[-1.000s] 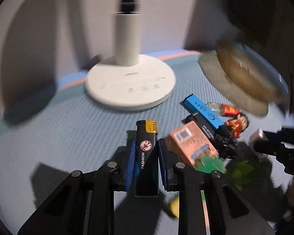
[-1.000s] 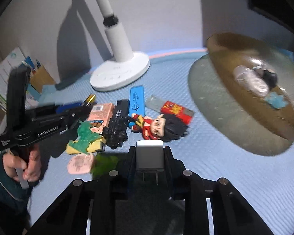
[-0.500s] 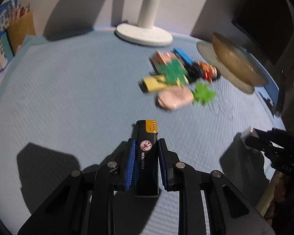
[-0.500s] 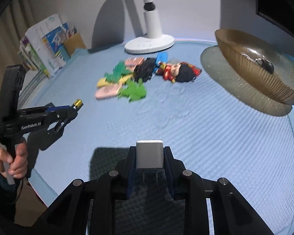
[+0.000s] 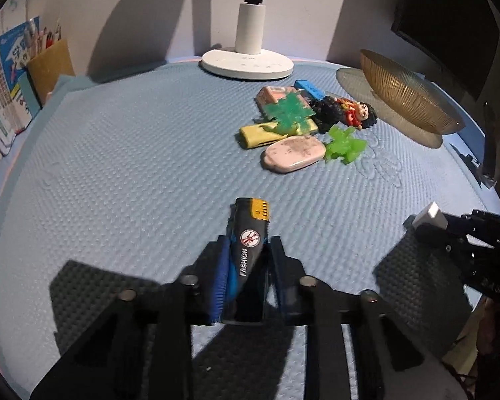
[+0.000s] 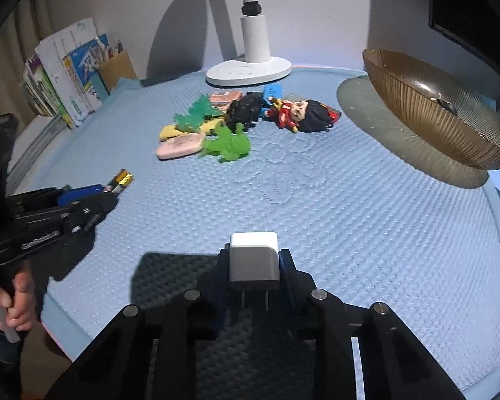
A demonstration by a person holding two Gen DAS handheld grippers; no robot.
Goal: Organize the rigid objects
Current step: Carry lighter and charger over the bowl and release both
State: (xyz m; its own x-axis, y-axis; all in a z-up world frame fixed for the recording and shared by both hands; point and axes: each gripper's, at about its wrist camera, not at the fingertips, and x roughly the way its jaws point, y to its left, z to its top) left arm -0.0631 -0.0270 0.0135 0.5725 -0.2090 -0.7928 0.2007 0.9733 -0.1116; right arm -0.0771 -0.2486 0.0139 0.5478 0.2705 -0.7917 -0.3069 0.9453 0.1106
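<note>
My left gripper (image 5: 248,250) holds a black lighter (image 5: 248,243) with a yellow top, low over the near part of the blue mat (image 5: 116,166); the lighter leans to one side between the jaws, which look slightly parted. It also shows in the right wrist view (image 6: 118,180). My right gripper (image 6: 254,260) is shut on a white plug adapter (image 6: 254,260), prongs pointing back; it shows at the right in the left wrist view (image 5: 430,218). A pile of small objects lies mid-mat: pink case (image 5: 293,152), green toys (image 5: 345,145), yellow bar (image 5: 260,135), doll figure (image 5: 358,115).
A brown ribbed bowl (image 6: 430,110) stands at the right edge with small items inside. A white lamp base (image 5: 246,63) stands at the back. Books and a pencil holder (image 6: 70,73) stand at the back left. The mat's near edge (image 6: 60,303) lies beside the left hand.
Both grippers have pulled back from the pile toward the near edge of the mat, each carrying its object. The lighter now sits tilted between the left jaws.
</note>
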